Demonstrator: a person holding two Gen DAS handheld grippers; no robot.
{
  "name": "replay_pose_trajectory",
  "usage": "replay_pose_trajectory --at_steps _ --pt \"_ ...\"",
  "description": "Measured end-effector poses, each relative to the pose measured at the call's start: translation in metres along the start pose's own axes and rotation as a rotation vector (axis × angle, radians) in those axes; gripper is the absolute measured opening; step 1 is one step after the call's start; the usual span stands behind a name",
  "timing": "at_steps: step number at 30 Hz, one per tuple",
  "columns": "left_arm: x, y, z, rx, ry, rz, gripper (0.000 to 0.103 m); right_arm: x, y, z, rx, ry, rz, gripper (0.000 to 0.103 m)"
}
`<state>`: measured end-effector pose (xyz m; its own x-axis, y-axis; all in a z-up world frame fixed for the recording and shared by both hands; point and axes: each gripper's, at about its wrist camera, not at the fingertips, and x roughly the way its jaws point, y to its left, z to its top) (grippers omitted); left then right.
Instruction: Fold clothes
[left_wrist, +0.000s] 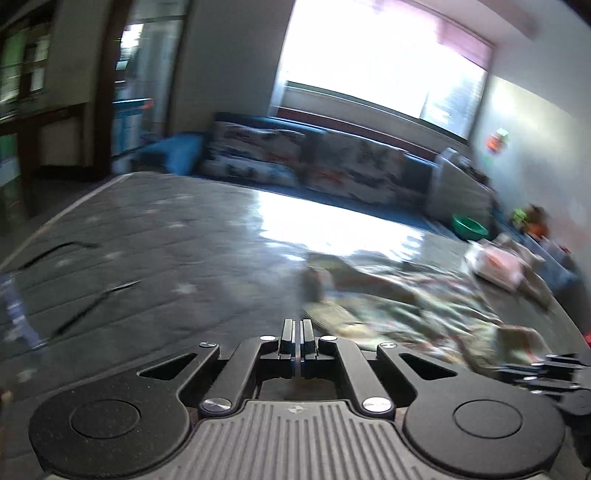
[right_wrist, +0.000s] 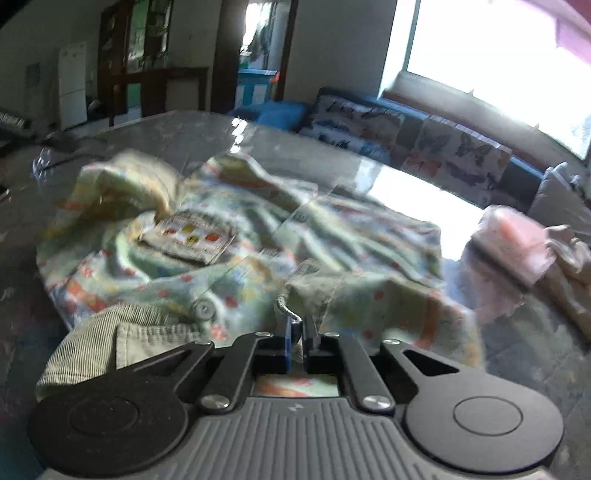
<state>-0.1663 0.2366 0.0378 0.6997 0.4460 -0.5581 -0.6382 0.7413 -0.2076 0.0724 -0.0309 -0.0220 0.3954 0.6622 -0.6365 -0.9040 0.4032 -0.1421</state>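
A pale green child's shirt (right_wrist: 236, 251) with coloured dots, a chest pocket and striped cuffs lies crumpled on the glossy grey table (right_wrist: 288, 147). My right gripper (right_wrist: 297, 325) is shut on a fold of its cloth near the front edge. In the left wrist view the shirt (left_wrist: 388, 295) lies ahead and to the right. My left gripper (left_wrist: 297, 326) is shut and empty above the table (left_wrist: 147, 229), left of the shirt. The right gripper's black body (left_wrist: 546, 373) shows at the right edge.
A folded pink and beige pile of clothes (right_wrist: 524, 243) lies on the table's right side; it also shows in the left wrist view (left_wrist: 498, 262). A sofa with butterfly cushions (right_wrist: 406, 129) stands behind the table. A green bowl (left_wrist: 469, 227) sits far right.
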Motion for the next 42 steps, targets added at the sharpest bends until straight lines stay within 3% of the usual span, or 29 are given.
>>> replay_pose_trajectory --at_steps 4,8,10,13,15,17,20,23,26,28,30,37,40,42 --pt "-0.007 0.029 -0.010 -0.057 0.020 0.088 0.002 -0.026 -0.017 0.007 0.024 -0.078 -0.065 0.004" --pt "-0.007 0.033 -0.022 -0.065 0.067 0.069 0.003 -0.054 -0.047 0.012 0.077 -0.137 -0.164 0.004" --pt "-0.006 0.026 -0.024 -0.056 0.080 0.053 0.009 -0.067 -0.066 0.008 0.110 -0.147 -0.224 0.004" --pt "-0.002 0.015 -0.023 -0.052 0.086 0.003 0.013 -0.081 -0.094 -0.003 0.160 -0.137 -0.320 0.004" --pt "0.001 0.004 -0.019 -0.038 0.087 -0.029 0.023 -0.089 -0.111 -0.016 0.194 -0.117 -0.384 0.004" --pt "0.005 -0.005 -0.015 -0.024 0.084 -0.058 0.027 -0.096 -0.128 -0.030 0.226 -0.093 -0.457 0.004" --pt "0.011 -0.016 -0.010 -0.014 0.083 -0.081 0.043 -0.096 -0.154 -0.054 0.307 -0.020 -0.551 0.004" --pt "0.019 -0.021 -0.004 -0.022 0.089 -0.089 0.046 -0.090 -0.172 -0.075 0.350 0.044 -0.621 0.008" --pt "0.025 -0.021 -0.001 -0.042 0.097 -0.088 0.049 -0.086 -0.177 -0.088 0.385 0.061 -0.639 0.013" --pt "0.031 -0.020 0.001 -0.057 0.103 -0.082 0.052 -0.084 -0.175 -0.090 0.391 0.053 -0.641 0.027" --pt "0.037 -0.020 0.004 -0.073 0.110 -0.076 0.054 -0.084 -0.173 -0.091 0.399 0.037 -0.632 0.033" --pt "0.066 -0.014 0.004 -0.178 0.183 -0.096 0.060 -0.082 -0.156 -0.084 0.396 0.006 -0.568 0.047" --pt "0.075 -0.014 0.003 -0.193 0.184 -0.106 0.054 -0.081 -0.144 -0.079 0.376 -0.002 -0.539 0.052" --pt "0.077 -0.016 0.004 -0.175 0.165 -0.121 0.029 -0.078 -0.135 -0.075 0.359 0.000 -0.514 0.053"
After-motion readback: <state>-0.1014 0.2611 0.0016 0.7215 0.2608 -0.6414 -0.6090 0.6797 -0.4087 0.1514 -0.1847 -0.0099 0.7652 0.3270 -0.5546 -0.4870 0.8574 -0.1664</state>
